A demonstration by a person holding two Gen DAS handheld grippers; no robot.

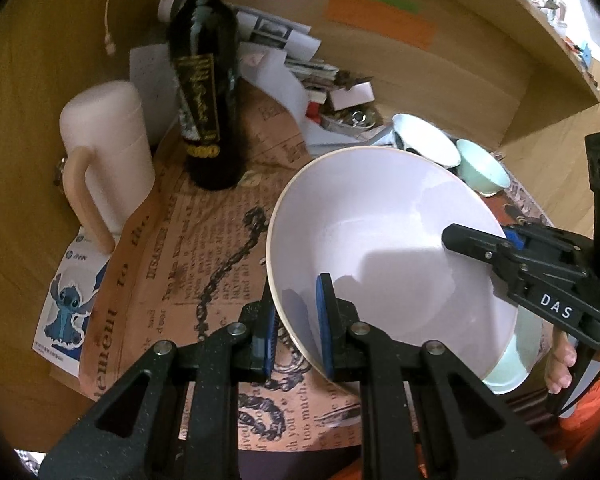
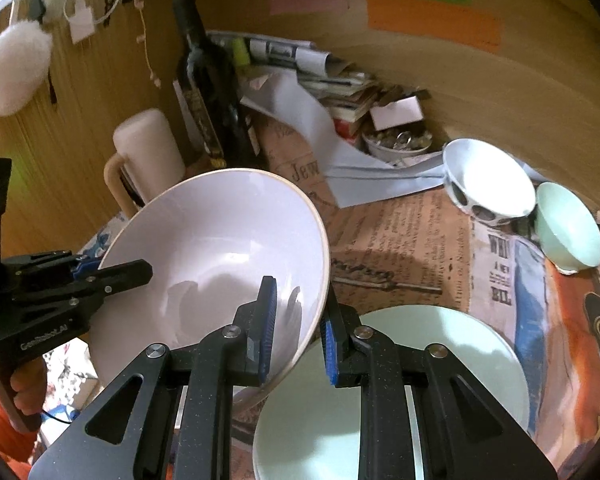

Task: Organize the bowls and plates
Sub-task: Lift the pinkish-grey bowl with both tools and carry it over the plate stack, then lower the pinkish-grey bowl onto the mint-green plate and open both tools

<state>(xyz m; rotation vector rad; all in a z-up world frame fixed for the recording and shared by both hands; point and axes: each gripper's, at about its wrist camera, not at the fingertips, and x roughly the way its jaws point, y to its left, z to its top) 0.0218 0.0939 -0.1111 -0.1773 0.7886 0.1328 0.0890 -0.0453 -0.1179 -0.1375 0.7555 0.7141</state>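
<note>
Together both hand-held grippers — left (image 1: 298, 326), right (image 2: 298, 330) — clamp the white, tan-rimmed bowl (image 1: 380, 240).

The pale green plate (image 2: 460, 360) at the lower right of the right wrist view runs off the bottom edge, partly behind the hand-held gripper (image 2: 298, 334). The dark bottle (image 1: 206, 80) loses its neck at the top edge. Its label is unreadable.

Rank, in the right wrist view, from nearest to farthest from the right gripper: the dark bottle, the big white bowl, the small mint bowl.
1. Big white bowl: its rim is clamped in the right gripper.
2. Small mint bowl: far right, on the newspaper.
3. Dark bottle: upper left, by the back wall.
</note>
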